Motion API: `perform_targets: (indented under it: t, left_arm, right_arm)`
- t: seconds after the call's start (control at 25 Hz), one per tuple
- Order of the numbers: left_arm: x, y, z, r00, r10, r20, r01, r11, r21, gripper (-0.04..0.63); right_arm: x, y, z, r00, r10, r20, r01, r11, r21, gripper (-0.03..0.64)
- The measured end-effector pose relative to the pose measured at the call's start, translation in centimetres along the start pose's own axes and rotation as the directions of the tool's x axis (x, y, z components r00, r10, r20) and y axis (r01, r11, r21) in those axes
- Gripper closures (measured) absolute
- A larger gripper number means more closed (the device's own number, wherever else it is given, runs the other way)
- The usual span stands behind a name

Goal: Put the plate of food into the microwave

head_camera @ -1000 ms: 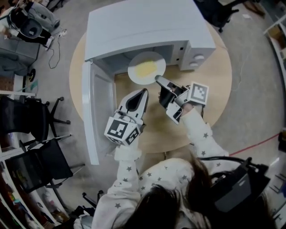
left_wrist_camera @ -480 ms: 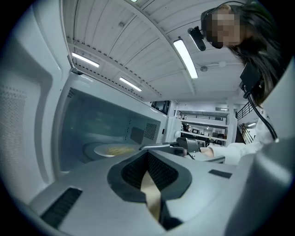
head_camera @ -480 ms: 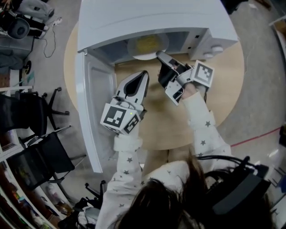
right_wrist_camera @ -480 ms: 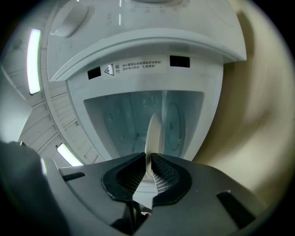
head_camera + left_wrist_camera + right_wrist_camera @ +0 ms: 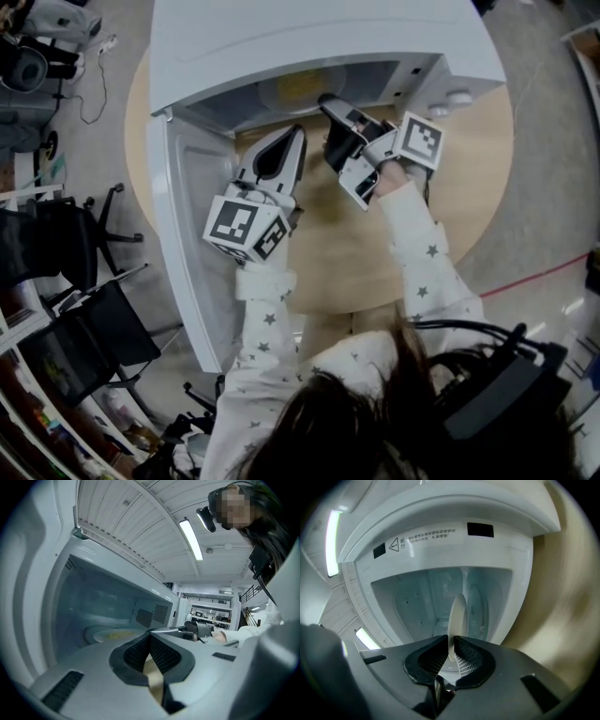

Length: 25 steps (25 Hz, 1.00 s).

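**Plate at the microwave mouth, held by the right tongs**

The right tongs are clamped on the near rim of the plate, whose edge shows pinched between the pads in the right gripper view. The plate, with yellow food on it, lies inside the cavity of the microwave, under its top edge as the head view sees it. The right forearm, in a star-printed sleeve, reaches forward over the tabletop, with the wrist angled left toward the opening.

The left tongs have their tips together with nothing between them. The left arm is stretched forward beside the open door. These tongs point at the cavity's front edge, just left of the right tongs.
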<state>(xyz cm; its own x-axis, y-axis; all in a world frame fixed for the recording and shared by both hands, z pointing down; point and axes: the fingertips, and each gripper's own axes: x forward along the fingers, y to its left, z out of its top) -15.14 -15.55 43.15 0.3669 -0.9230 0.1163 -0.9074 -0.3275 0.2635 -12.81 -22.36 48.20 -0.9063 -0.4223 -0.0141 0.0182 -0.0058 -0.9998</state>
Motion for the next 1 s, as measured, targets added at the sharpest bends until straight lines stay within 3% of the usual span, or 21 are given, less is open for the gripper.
perform_targets:
  t: [0.72,0.88,1.0]
  left_arm:
    - [1.4,0.5,-1.1,1.0,0.014,-0.014,-0.014,0.999,-0.039,0.6]
    - [2.0,0.6,-1.8,1.0,0.02,-0.018,-0.021,0.999,-0.048,0.601]
    - [2.5,0.7,-2.2,0.999,0.021,-0.024,-0.022,0.998,-0.054,0.6]
  right_arm:
    - [-0.6,-1.6,0.4,0.995,-0.094,0.025,0.094,0.996,-0.008,0.591]
    - [-1.1,-2.9,1.0,0.983,-0.181,0.042,0.183,0.981,-0.057,0.591]
    - [-0.8,-3.1,1.1,0.983,-0.183,0.032,0.185,0.979,-0.091,0.591]
